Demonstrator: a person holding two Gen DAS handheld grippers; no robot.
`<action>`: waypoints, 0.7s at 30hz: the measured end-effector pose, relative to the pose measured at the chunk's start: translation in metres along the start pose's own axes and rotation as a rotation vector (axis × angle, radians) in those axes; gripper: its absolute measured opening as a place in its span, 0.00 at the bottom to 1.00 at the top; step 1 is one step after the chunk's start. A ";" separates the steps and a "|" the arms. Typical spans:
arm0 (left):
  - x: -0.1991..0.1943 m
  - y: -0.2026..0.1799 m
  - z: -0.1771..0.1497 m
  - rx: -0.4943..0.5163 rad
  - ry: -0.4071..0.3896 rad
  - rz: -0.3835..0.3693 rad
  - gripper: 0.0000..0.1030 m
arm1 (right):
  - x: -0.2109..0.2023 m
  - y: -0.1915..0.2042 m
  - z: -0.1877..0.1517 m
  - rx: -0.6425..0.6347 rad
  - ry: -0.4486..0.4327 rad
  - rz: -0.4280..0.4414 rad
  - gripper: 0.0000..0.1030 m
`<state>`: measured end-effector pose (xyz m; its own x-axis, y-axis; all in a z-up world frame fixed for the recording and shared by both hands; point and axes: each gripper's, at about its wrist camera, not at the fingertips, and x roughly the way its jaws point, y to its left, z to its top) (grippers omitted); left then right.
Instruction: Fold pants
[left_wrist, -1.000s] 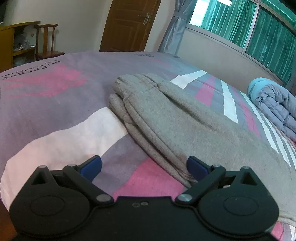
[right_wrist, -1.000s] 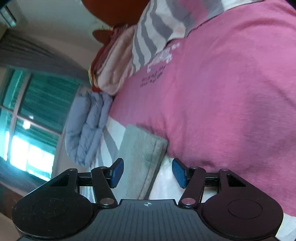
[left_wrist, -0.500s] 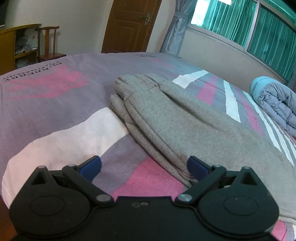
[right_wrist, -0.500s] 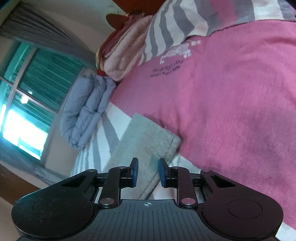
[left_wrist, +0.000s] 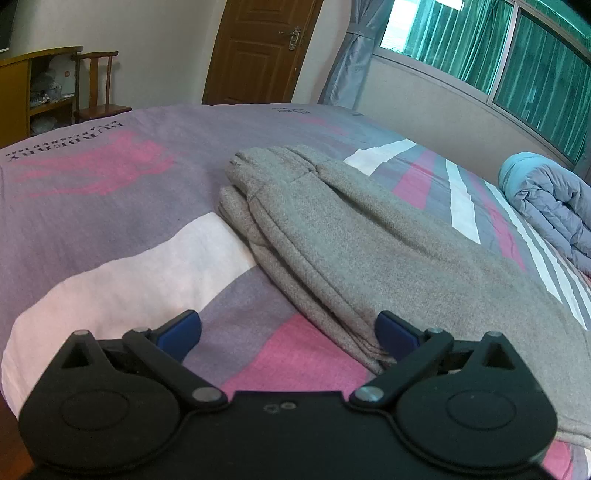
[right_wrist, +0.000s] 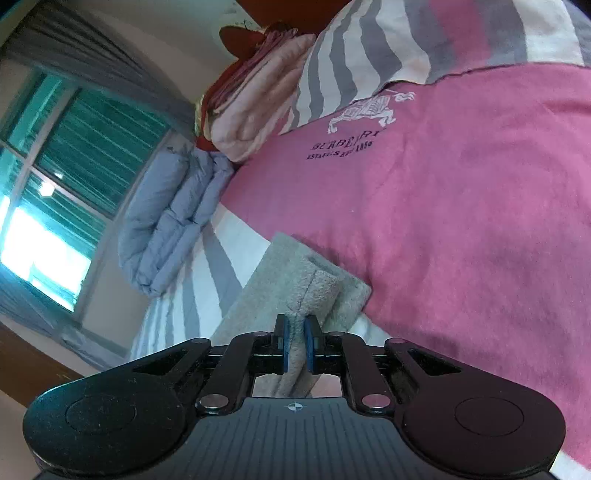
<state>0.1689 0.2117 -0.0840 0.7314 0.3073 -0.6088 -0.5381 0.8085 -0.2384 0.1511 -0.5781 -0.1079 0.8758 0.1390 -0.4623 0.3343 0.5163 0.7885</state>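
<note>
Grey sweatpants (left_wrist: 369, 243) lie folded lengthwise on the bed, waistband at the far end in the left wrist view. My left gripper (left_wrist: 290, 330) is open and empty, low over the bedspread beside the pants' near edge; its right finger is at the fabric's edge. In the right wrist view the pants' leg end (right_wrist: 295, 280) lies on the pink part of the bedspread. My right gripper (right_wrist: 295, 345) is shut on a pinched fold of that leg end and lifts it slightly.
The bed carries a grey, pink and white striped bedspread (left_wrist: 110, 236). A folded blue-grey quilt (left_wrist: 554, 206) lies at the right, also in the right wrist view (right_wrist: 166, 221) beside stacked pink bedding (right_wrist: 258, 110). A door, chair and windows stand beyond.
My right gripper has closed from wide open onto the pants' leg end and pinched up a fold. The left gripper has stayed open and nearly still.
</note>
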 end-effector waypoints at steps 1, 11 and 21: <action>0.000 0.000 0.000 0.000 0.000 0.000 0.93 | 0.001 0.001 0.001 0.000 0.006 -0.001 0.10; 0.000 0.000 0.000 -0.002 0.000 -0.001 0.93 | 0.013 -0.006 0.003 0.039 0.068 -0.074 0.11; 0.000 0.000 0.000 -0.003 0.000 -0.002 0.93 | 0.008 -0.016 0.001 0.068 0.058 -0.040 0.08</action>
<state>0.1685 0.2119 -0.0842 0.7324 0.3059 -0.6083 -0.5380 0.8076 -0.2415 0.1536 -0.5864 -0.1239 0.8402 0.1688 -0.5154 0.3935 0.4642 0.7935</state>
